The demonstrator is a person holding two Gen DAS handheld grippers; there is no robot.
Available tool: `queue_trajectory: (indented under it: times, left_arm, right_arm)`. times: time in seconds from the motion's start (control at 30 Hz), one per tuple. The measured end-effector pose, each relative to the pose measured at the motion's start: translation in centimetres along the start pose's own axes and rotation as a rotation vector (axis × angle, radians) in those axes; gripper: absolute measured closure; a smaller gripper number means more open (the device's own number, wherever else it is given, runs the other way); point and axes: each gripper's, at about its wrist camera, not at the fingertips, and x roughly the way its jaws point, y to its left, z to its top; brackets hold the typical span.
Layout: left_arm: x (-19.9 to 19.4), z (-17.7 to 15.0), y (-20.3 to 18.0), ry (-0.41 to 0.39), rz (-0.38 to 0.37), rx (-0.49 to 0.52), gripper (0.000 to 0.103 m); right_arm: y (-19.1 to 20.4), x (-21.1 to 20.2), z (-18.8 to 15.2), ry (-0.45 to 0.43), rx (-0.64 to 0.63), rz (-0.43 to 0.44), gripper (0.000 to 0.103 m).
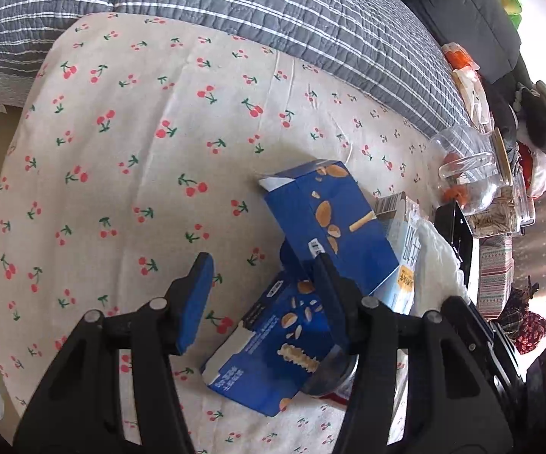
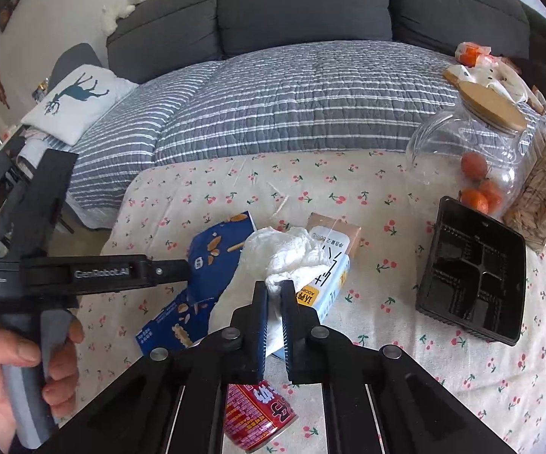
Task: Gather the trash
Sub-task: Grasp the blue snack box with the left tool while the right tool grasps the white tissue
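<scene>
My right gripper (image 2: 275, 297) is shut on a crumpled white tissue (image 2: 284, 249) that lies across a pale milk carton (image 2: 335, 276) on the cherry-print tablecloth (image 2: 386, 196). A torn blue snack box (image 1: 326, 219) lies in two parts, its lower piece (image 1: 273, 355) nearer me. My left gripper (image 1: 263, 287) hovers open over the lower piece, its right finger above the box and bare cloth under the left pad. A red can (image 2: 258, 412) lies on its side under the right gripper. The tissue (image 1: 435, 253) shows at the right of the left wrist view.
A black plastic tray (image 2: 473, 268) leans at the right, in front of a glass jar with oranges (image 2: 462, 162) and a container of seeds (image 2: 545, 196). A grey sofa under a striped quilt (image 2: 292, 94) borders the table's far side. A person's hand (image 2: 8, 359) grips the left tool's handle.
</scene>
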Motion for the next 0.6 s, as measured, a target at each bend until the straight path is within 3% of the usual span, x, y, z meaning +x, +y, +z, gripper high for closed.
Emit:
queue_trajectory:
  times: [0.27,0.43,0.5,0.57,0.6]
  left_arm:
    - [-0.5,0.6,-0.2,-0.019,-0.15,-0.078,0.044]
    - [1.1,0.6,-1.1,-0.014,-0.098,-0.059,0.044]
    - [1.4,0.4,-1.3,-0.029,-0.092,-0.06,0.062]
    - [1.5,0.5,-1.6,-0.043,-0.085,-0.043,0.091]
    - [1.3,0.5,-1.8,-0.059,-0.077,-0.028,0.094]
  right_arm:
    - [-1.7,-1.5,0.6,-0.023,0.034,-0.033,0.096]
    - [-2.7,-3.2,0.7,-0.059,0.058,-0.044,0.096]
    - [-2.7,-3.4,0.6,-0.063,0.057,-0.043,0.096]
    - [-2.7,-3.4,0.4,-0.057,0.056,-0.039,0.096]
    - [-2.7,-3.3,0.4,-0.054,0.057,-0.039,0.096]
